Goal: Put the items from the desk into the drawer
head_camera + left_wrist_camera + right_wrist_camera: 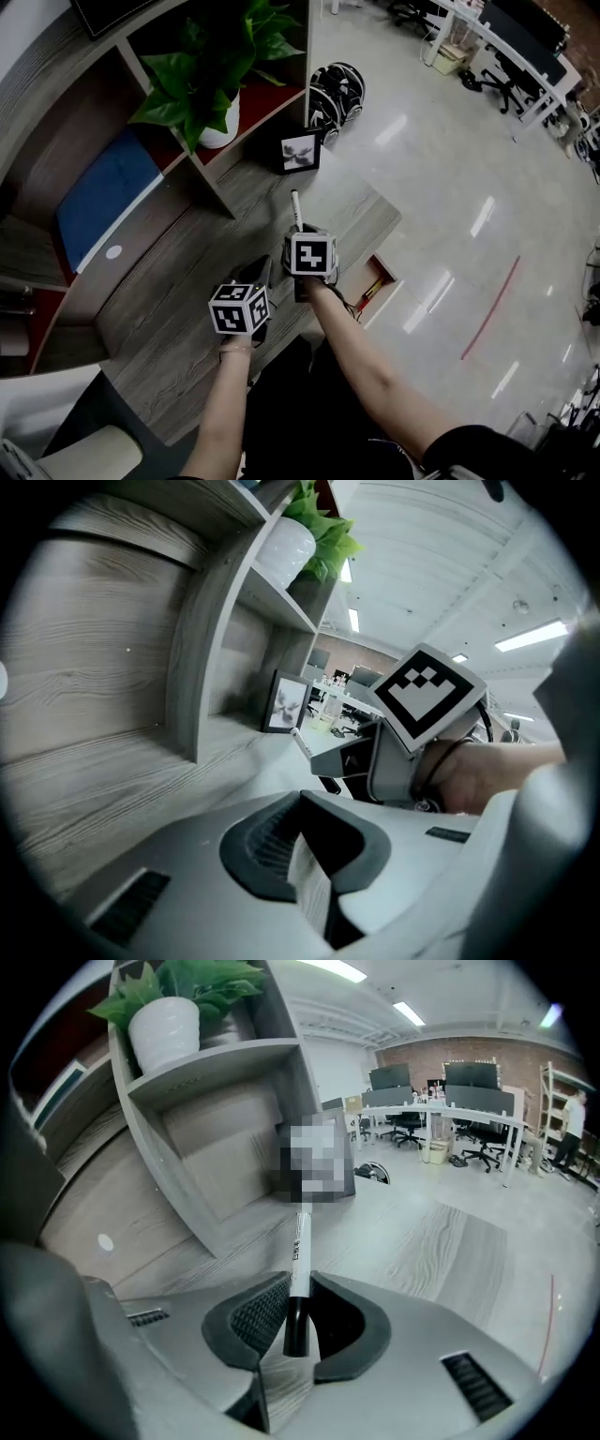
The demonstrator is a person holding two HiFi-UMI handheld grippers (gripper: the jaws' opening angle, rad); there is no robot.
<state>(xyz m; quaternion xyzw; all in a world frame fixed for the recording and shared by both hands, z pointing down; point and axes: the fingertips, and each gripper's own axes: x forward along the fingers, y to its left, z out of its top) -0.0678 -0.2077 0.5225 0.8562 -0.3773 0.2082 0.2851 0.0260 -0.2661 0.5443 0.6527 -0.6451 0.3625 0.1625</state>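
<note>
right gripper view shows our right tongs (298, 1309) clamped on the marker (297, 1251). they grip it by its black capped end, so most of the white barrel sticks out ahead toward the photo frame (300, 152).

we judge that short hold to be the main risk. if the far tip knocks the frame or a drawer rim, the barrel could swing or slide between the pads.

what looks like the open drawer (379, 277) sits below the tabletop (187, 319) edge to our right. it seems narrow from the head view, so a long marker carried crosswise might catch on it.

our left tongs (305, 850) are pressed together with nothing in them.

the marker is slim, round and smooth-looking, white with small dark print. it is held over the tabletop, not yet near the drawer.
</note>
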